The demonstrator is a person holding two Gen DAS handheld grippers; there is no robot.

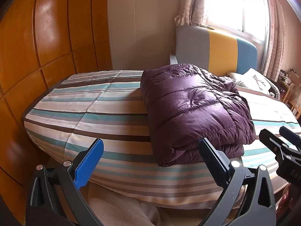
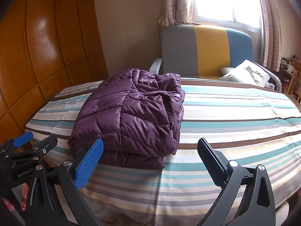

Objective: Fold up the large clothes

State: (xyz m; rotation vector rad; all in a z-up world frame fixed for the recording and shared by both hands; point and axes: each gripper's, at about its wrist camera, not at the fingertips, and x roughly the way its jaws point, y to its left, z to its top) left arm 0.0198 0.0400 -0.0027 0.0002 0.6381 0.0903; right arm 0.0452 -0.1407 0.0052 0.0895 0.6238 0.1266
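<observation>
Striped cotton bedspread [image 2: 225,113] carries your folded, quilted purple puffer jacket [image 2: 131,116]; left gripper [image 1: 150,150] and right gripper [image 2: 150,150] both gape wide, empty, near its front edge.

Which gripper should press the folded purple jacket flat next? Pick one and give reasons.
Probably left. The purple jacket lies just ahead of the open left gripper, overlapping its right finger; in the right wrist view it sits left of the open right gripper.

right gripper [image 1: 278,139] cut off by frame edge; items on far shelf [image 1: 285,75] too small to identify; window [image 2: 225,1] overexposed.
</observation>
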